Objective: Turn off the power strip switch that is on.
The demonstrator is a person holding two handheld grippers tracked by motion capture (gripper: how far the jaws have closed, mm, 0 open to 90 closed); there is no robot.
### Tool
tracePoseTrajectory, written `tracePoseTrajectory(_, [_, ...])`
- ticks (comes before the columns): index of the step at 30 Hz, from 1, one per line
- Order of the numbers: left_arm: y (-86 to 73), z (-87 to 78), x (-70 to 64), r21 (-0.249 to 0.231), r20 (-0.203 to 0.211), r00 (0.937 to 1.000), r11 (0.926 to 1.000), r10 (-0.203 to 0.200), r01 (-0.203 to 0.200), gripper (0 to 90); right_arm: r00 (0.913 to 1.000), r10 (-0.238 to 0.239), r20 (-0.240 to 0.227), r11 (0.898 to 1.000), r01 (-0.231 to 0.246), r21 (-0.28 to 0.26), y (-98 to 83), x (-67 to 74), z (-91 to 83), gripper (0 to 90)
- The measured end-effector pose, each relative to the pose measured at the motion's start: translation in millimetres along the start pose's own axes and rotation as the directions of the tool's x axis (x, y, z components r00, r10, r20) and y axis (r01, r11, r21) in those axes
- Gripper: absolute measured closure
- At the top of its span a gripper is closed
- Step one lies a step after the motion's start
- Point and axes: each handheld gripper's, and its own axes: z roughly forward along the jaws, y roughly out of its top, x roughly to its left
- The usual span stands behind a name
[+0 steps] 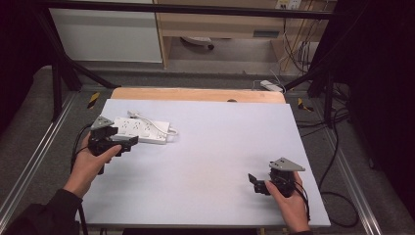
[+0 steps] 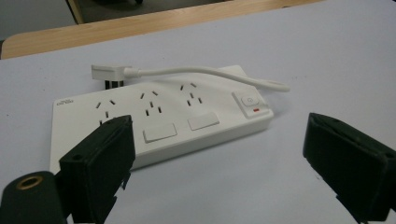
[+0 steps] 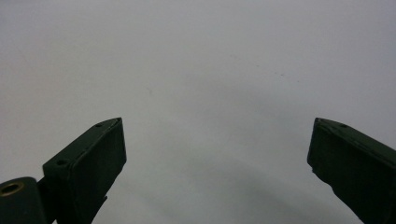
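A white power strip (image 1: 139, 130) lies flat on the pale table (image 1: 210, 156) at the left, with its short white cord and plug (image 2: 108, 73) curled along its far side. Its top carries several sockets and a switch (image 2: 249, 103). My left gripper (image 1: 122, 143) is held just in front of the strip's near edge; in the left gripper view the left gripper (image 2: 219, 140) stands open and empty, one jaw overlapping the strip's near corner. My right gripper (image 1: 256, 183) is near the table's front right; in the right gripper view the right gripper (image 3: 217, 154) is open over bare surface.
A wooden strip (image 1: 198, 94) runs along the table's far edge. A black frame (image 1: 68, 73) surrounds the table, with cables (image 1: 337, 147) on the floor to the right and another white power strip (image 1: 270, 85) behind the far edge.
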Motion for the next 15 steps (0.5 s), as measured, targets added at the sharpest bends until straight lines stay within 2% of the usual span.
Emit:
tracePoseTrajectory(12, [7.8, 4.2, 4.4, -0.013, -0.014, 0.9999, 0.9999, -0.004, 0.004, 9.2, 1.0, -0.006, -0.002, 1.0, 0.006, -0.006, 0.0, -0.2, -0.3, 4.9])
tracePoseTrajectory(15, [8.4, 6.8, 6.9, -0.019, -0.019, 0.9997, 0.9997, -0.016, 0.015, 9.2, 1.0, -0.005, -0.001, 1.0, 0.005, -0.009, 0.2, -0.2, -0.5, 4.9])
